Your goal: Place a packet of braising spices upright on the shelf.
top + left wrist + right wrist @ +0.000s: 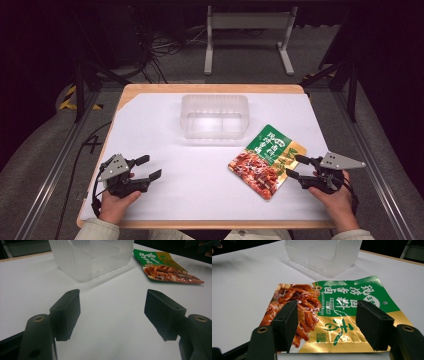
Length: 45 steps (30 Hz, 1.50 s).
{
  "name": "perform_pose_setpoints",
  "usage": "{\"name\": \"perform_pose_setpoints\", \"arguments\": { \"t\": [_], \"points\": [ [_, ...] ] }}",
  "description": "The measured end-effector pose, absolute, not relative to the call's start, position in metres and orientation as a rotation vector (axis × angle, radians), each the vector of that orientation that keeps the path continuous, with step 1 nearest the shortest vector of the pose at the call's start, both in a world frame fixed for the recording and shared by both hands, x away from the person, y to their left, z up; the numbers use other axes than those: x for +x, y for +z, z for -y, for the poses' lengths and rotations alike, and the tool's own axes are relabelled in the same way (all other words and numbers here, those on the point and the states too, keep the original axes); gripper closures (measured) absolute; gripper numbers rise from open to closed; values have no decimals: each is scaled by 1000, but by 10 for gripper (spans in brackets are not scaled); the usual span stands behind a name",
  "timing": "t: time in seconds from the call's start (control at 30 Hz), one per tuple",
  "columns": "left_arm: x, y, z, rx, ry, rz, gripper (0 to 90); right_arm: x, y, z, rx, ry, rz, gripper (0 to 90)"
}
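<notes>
Right gripper (295, 166): near the table's front right corner, jaws spread wide and empty, reaching over the pouch's gold edge.
Left gripper (147, 167): near the front left corner, jaws wide apart, nothing between them, over bare white table (200, 185).
Snack pouch (266, 160): lies flat, right of centre, well in from the right edge.
Clear tub (214, 116): toward the far edge, centred, empty, just beyond the pouch.
Risk: the pouch lies flat and glossy, so closing jaws may slide over the foil or push it away instead of pinching an edge.
</notes>
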State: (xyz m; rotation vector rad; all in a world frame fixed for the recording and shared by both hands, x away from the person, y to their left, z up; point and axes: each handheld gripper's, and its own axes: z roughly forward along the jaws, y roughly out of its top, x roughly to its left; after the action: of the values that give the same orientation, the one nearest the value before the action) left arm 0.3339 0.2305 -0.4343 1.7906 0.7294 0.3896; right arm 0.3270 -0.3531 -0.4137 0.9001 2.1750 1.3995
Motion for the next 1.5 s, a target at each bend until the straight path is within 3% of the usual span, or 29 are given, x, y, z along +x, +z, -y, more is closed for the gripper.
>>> {"name": "perform_pose_setpoints", "arguments": {
  "t": [0.67,1.1,1.5],
  "points": [
    [333,-433,-231,1776,401,-738,290,332,-394,347,884,1428,-2196,313],
    [337,-435,-229,1793,390,-748,287,362,-366,345,886,1431,-2203,291],
    [338,-435,-229,1790,380,-750,284,389,-363,350,943,1431,-2167,267]
  ]
}}
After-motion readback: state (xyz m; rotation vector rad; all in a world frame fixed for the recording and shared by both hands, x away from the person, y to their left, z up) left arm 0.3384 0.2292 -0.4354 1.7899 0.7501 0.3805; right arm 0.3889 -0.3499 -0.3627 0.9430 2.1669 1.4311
